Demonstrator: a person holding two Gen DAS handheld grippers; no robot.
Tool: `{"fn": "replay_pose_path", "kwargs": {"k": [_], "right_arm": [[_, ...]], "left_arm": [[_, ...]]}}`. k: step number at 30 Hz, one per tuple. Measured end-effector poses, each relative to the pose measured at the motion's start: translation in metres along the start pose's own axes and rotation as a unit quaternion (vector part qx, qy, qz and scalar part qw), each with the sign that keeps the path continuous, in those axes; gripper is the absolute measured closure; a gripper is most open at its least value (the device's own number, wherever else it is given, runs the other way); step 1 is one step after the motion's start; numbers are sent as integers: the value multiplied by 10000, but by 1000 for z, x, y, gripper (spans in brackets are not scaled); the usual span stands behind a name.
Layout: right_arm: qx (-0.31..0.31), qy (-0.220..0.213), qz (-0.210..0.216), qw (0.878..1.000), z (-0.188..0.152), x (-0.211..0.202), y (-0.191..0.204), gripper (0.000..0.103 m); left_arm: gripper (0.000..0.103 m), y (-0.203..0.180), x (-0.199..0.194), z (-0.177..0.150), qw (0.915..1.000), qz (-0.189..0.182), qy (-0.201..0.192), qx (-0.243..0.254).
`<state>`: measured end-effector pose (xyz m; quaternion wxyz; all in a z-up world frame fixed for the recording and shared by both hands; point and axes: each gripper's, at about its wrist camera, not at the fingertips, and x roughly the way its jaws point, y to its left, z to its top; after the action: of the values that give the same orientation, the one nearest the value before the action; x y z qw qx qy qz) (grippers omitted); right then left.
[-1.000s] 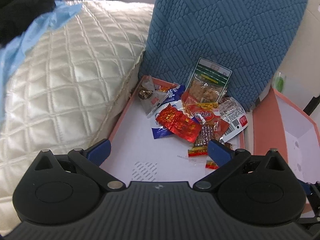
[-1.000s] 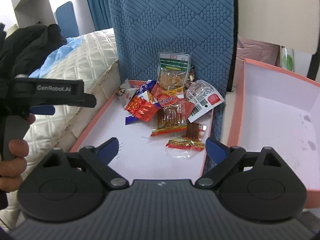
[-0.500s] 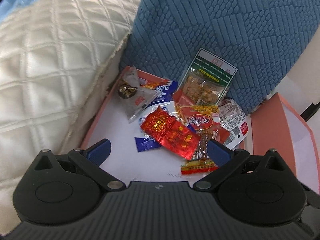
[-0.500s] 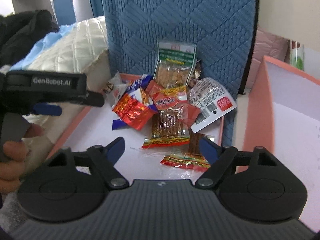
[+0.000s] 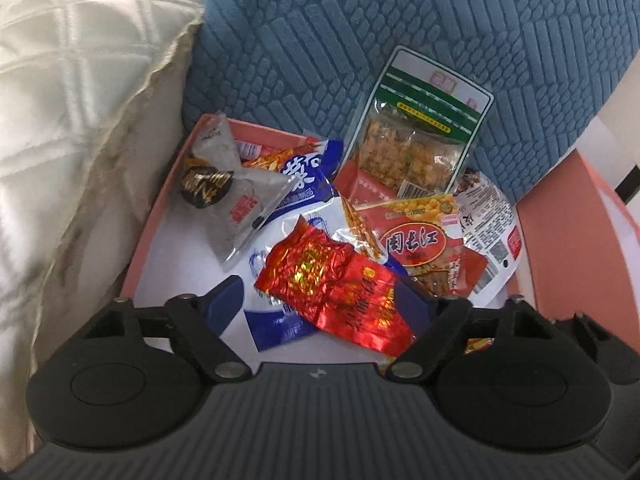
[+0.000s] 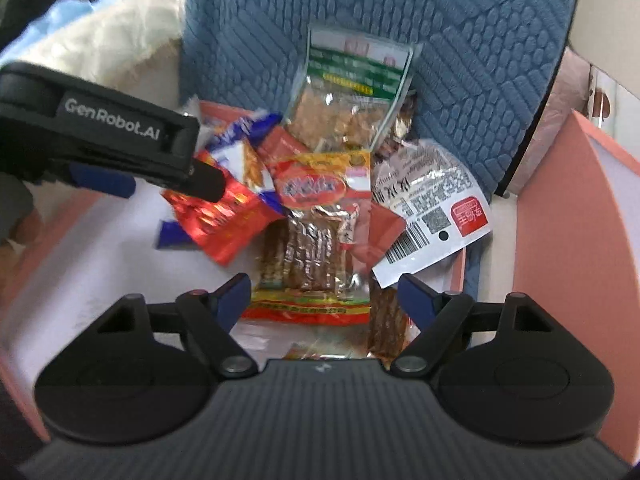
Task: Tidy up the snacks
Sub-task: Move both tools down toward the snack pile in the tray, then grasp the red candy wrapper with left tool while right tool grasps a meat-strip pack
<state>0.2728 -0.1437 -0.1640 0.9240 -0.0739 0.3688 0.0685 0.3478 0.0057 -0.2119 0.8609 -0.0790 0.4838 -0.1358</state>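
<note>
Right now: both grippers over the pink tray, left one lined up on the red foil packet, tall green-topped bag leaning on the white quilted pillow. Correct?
One error: the green-topped bag leans on the blue cushion, not the white quilted pillow; the left wrist view shows it. The left gripper, jaws closing, does frame the red foil packet over the pink tray.

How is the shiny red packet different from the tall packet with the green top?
The shiny red packet is crinkly foil you cannot see through; the green-topped packet is clear in the middle, showing crumbly golden snacks. The red one lies flat on the pile; the green-topped one stands leaning against the blue cushion. Both are sealed snacks at the pink tray.
</note>
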Motion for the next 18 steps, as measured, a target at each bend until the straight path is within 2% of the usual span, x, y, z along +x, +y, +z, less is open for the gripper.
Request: {"fn": "replay_pose_path", "kwargs": {"k": [5,7,8,10,13,15,18], "right_arm": [[-300,-73,-264,9992,4,16,9,21],[-431,-63,-280,9987,4,23,12,21],[-465,-50,-266,9986,4,27,13,21],[-457,-124,-223,9986,6,31,14,21],[-572,-183,-146,9981,10,36,16,22],[-600,-173,-23,9980,14,40,16,22],[-535,-134,117,9984,19,40,14,27]], "left_arm": [[23,-5,14,4,9988,78,4,475],[29,-7,22,5,9978,135,75,646],[35,-7,25,6,9973,146,111,704],[38,-8,32,7,9964,154,170,817],[41,-7,37,9,9959,162,164,879],[52,-7,36,10,9957,221,123,896],[55,-5,33,10,9968,193,84,766]]}}
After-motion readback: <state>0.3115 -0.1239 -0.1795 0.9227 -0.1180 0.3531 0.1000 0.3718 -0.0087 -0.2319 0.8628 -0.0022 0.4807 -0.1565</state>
